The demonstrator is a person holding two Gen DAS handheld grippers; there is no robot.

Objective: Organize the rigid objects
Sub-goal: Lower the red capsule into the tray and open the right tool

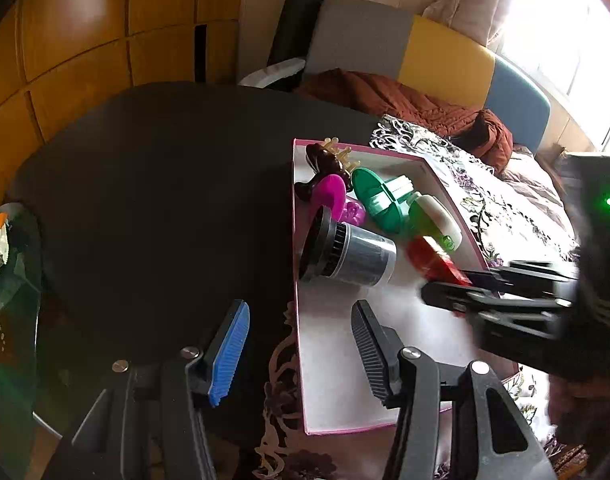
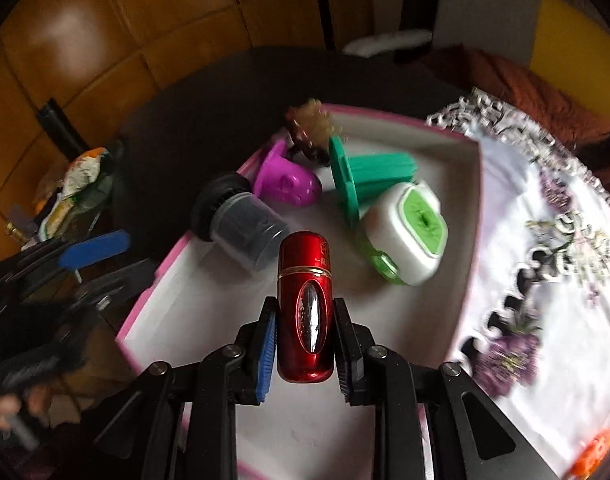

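The left tongs stand released with nothing between them, straddling the near-left wall of the pink-edged box, where the dark bench shows beside it. Just right of that wall lies the black-capped jar, on its side against the rim; a nudge could roll it out. The right tongs are clenched on the red bottle above the box floor. Open room lies near and centre; the green-lidded container crowds the right.
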